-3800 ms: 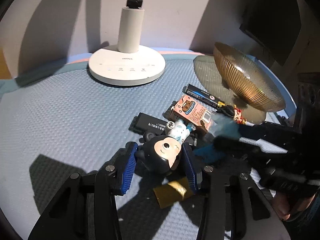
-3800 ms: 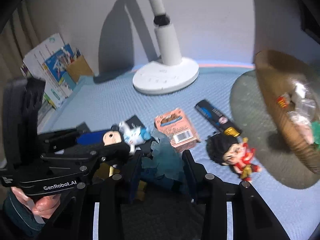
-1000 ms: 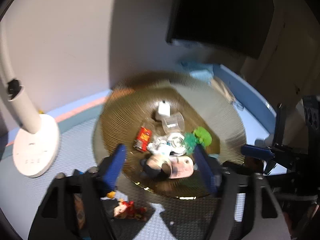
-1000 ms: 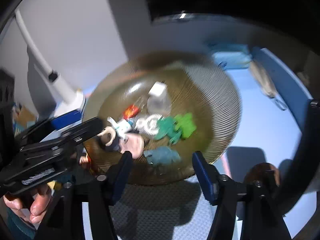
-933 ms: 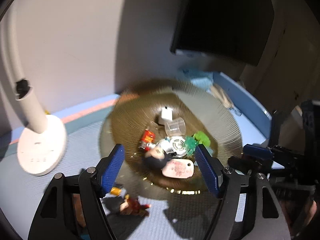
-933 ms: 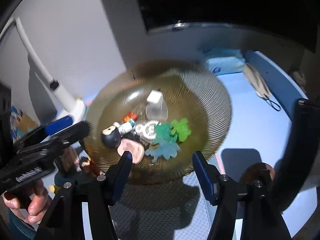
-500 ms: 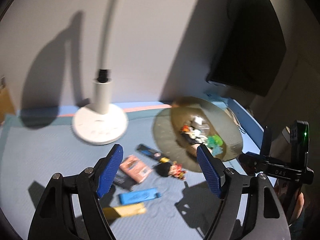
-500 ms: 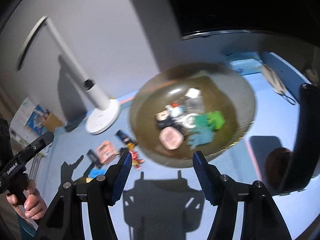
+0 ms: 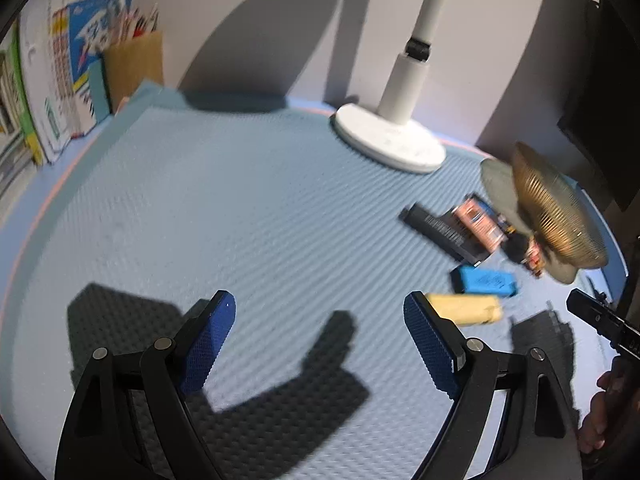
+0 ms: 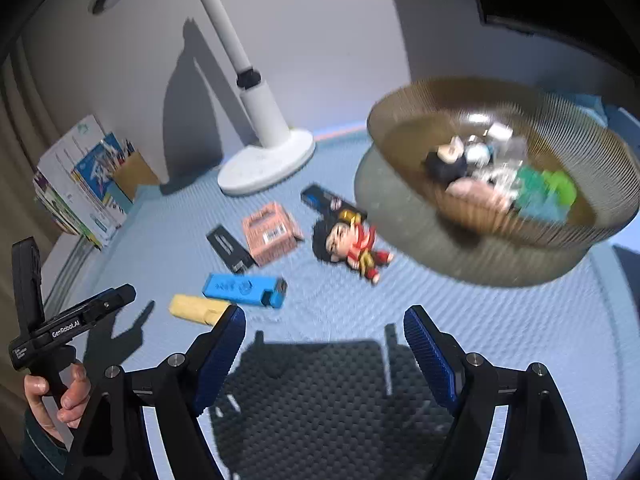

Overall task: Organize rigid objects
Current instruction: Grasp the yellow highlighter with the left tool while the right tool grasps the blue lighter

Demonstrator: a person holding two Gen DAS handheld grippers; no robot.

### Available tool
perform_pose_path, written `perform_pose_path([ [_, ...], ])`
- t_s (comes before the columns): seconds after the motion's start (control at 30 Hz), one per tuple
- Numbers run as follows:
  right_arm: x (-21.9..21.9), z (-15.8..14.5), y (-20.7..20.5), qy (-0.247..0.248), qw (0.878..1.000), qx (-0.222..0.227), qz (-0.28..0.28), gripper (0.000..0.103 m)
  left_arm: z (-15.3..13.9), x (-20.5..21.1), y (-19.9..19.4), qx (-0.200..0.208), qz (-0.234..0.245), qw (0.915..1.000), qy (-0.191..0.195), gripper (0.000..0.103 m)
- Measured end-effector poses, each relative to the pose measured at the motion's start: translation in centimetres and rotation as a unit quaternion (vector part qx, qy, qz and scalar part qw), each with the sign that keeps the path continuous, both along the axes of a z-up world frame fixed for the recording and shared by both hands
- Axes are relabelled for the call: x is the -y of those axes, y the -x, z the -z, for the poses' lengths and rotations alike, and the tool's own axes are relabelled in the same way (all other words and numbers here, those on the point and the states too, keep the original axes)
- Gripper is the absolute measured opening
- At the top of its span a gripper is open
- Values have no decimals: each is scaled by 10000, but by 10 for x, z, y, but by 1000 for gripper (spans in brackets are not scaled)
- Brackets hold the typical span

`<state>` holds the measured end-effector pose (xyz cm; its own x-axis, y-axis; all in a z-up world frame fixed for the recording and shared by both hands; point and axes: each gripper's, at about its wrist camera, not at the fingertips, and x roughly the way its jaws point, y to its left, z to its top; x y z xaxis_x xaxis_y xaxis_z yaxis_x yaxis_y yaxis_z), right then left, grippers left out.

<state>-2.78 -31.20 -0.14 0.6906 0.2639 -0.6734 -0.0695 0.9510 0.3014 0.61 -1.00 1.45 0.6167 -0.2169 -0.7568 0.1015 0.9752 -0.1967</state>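
Note:
My left gripper hangs over bare blue mat, its jaws opening with nothing between them. My right gripper is also opening and empty, low over the mat in front of the loose items. Ahead of it lie a red-dressed figurine, a pink box, a black stick, a dark tube, a blue box and a yellow piece. The amber ribbed bowl at the right holds several small toys. In the left wrist view the yellow piece lies just right of my right-hand finger.
A white lamp base stands at the back of the blue mat. Books and a brown pen holder fill the back left corner. A hand grips the left tool's handle at the right wrist view's left edge.
Both grippers have left the bowl and swung left and down toward the mat. The figures they carried earlier now lie in the bowl. Both pairs of jaws stand wider.

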Motion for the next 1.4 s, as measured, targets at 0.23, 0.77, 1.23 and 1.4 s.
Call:
perform_pose_path([
  [0.23,-6,16,-7,209,9996,-166,38,80,8,3,-3,-134,140,9998,-1,85],
  [0.77,-27,18,-11,561,9964,-499,-402,81,14,32,1,-209,454,9943,-940,86],
  [1.23,-63,18,-57,1612,9695,-285,-1824,55,3,96,-15,65,3156,9377,-1449,84],
  [1.4,-73,20,-71,1750,9599,-205,-2179,59,9,103,-24,-26,3516,9292,-1141,78],
])
